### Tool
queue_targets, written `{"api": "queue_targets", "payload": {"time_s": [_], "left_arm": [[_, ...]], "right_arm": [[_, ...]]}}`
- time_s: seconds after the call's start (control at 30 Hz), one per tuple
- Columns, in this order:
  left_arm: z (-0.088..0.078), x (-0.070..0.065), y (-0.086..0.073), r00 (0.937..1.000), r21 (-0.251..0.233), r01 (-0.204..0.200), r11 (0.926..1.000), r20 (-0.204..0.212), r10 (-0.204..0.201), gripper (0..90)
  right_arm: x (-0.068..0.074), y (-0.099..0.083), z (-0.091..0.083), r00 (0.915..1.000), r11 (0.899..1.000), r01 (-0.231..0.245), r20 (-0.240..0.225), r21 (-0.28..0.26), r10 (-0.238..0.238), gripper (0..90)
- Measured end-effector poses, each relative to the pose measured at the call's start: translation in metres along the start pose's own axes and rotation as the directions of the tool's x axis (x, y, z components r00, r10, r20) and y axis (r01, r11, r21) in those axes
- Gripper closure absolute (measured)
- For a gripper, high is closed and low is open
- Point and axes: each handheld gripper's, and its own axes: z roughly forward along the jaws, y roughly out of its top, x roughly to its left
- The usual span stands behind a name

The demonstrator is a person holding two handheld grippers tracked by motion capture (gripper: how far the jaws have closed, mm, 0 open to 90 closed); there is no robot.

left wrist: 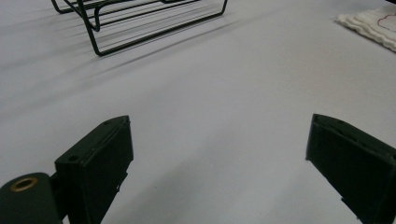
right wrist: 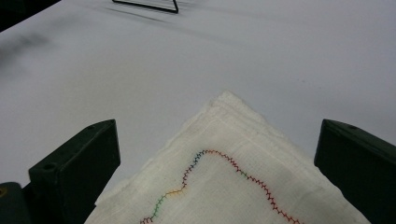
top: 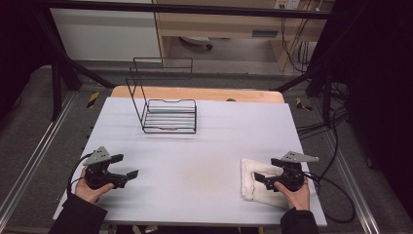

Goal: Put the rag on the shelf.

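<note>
At the lower right of the high view, the right tool (top: 267, 177) hangs over a folded white cloth (top: 253, 187) that lies flat on the pale counter (top: 204, 146), near its front edge. The right gripper view looks along that tool's two black jaws: they stand wide apart, one at each side of the frame, and a corner of the cloth, with its line of many-coloured zigzag stitching, points up between them. The pads do not press on the fabric; whether they rest on the cloth or hover just above it I cannot tell.

At the lower left of the high view, the left tool (top: 125, 165) is held over bare counter, well apart from the cloth. Its jaws too are spread wide with nothing between them, as the left gripper view shows. A black wire rack (top: 168, 114) stands in the upper middle of the high view, far from both hands, and it is empty.

The step in hand looks like the approach to the cloth: the right tool is lined up on it, but no grip is made yet. The next move likely calls for lowering the right jaws onto the near layers at the corner or edge and closing on them. The layers may separate, so the bite should take the whole folded thickness. The left tool would then need to come across to help.
</note>
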Motion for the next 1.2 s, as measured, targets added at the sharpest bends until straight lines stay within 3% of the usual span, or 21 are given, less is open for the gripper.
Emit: {"api": "queue_targets", "payload": {"time_s": [0.4, 0.43, 0.67, 0.97, 1.03, 1.2], "left_arm": [[-0.001, -0.001, -0.002, 1.0000, 0.004, -0.005, 1.0000, -0.004, 0.005, 7.9], [-0.001, -0.001, -0.002, 1.0000, 0.002, -0.003, 1.0000, -0.006, 0.003, 7.9], [0.001, -0.002, -0.002, 1.0000, 0.005, -0.002, 1.0000, -0.009, 0.002, 8.4], [-0.001, -0.003, -0.002, 0.9998, 0.005, -0.010, 0.9999, -0.016, 0.010, 8.9], [-0.001, -0.004, -0.002, 0.9998, 0.004, -0.008, 1.0000, -0.017, 0.008, 9.1], [-0.002, -0.005, -0.002, 0.9998, 0.005, -0.013, 0.9999, -0.016, 0.013, 9.2]], "right_arm": [[0.003, 0.003, 0.003, 0.9992, 1.000, -0.004, 0.040, 0.020, 0.003, 2.4], [0.005, 0.005, 0.005, 0.9982, 1.000, 0.004, 0.060, 0.024, -0.006, 4.2], [0.012, 0.011, 0.015, 0.9970, 0.998, -0.006, 0.077, 0.056, 0.001, 9.1], [0.034, 0.014, 0.033, 0.9937, 0.992, 0.041, 0.099, 0.119, -0.053, 28.0], [0.040, 0.010, 0.034, 0.9953, 0.991, 0.031, 0.087, 0.129, -0.043, 35.8], [0.047, 0.003, 0.032, 0.9956, 0.989, 0.027, 0.085, 0.144, -0.039, 45.7]]}}
